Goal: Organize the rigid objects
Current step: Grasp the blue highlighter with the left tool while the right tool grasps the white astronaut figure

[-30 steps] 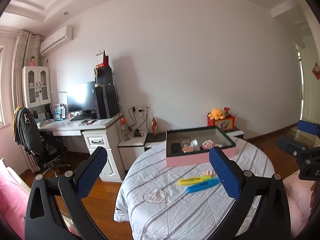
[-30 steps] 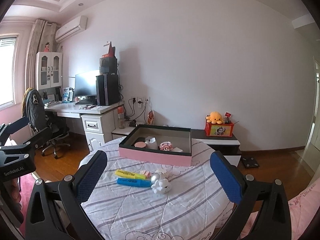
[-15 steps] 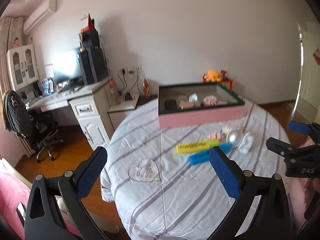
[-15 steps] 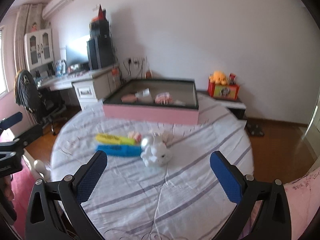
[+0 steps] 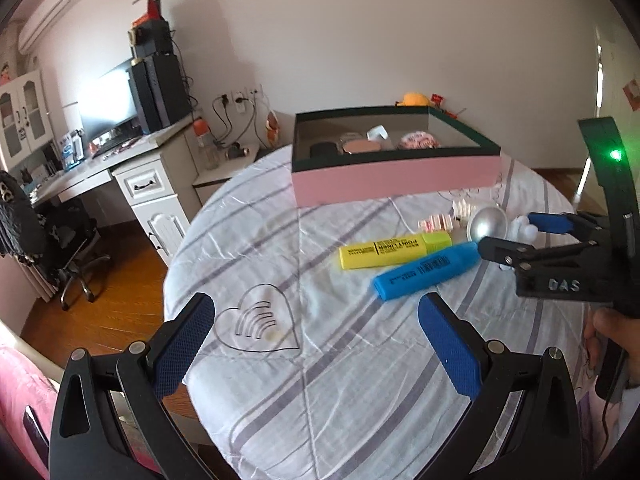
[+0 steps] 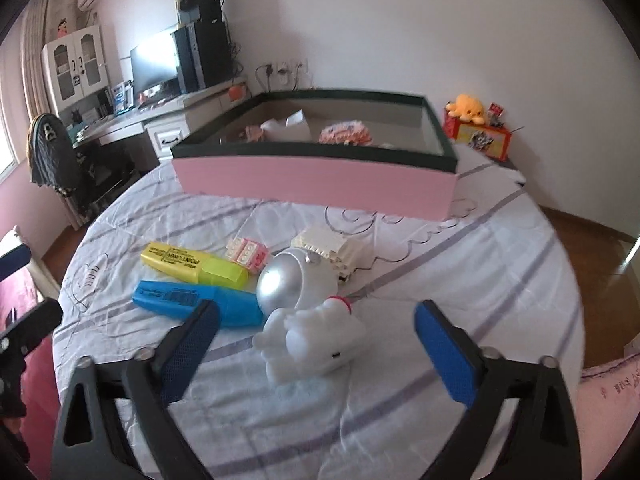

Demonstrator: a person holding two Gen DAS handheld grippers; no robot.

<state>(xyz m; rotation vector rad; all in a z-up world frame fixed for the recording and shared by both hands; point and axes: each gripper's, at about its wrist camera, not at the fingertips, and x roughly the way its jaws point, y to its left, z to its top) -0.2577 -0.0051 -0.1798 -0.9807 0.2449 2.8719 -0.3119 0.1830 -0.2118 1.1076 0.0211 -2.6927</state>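
We see a round worktop [image 6: 500, 280] under a striped white cloth. At its far side sits a pink box [image 6: 316, 184] with a dark green rim, open, already holding several small items we cannot name for certain. Loose on the cloth in front of it: a yellow highlighter [image 6: 192, 264], a blue highlighter [image 6: 192, 300] just beside and nearly parallel, a small pink-and-white block [image 6: 248, 254] touching the yellow one's cap end, a cream toothed plastic piece [image 6: 328, 246], and a white astronaut figure [image 6: 308, 320] with a silver visor, lying on its side.

Right tool [image 6: 312, 344]: jaws apart, just been closing a little, the astronaut figure between the blue pads, neither pad pressing on it. The blue highlighter's end lies by the left pad.

Left tool [image 5: 316, 344]: jaws wide apart over bare cloth near a heart outline [image 5: 260, 322]; nothing between them. The highlighters lie beyond its right pad.

A desk [image 5: 120, 168] with a monitor stands behind left.
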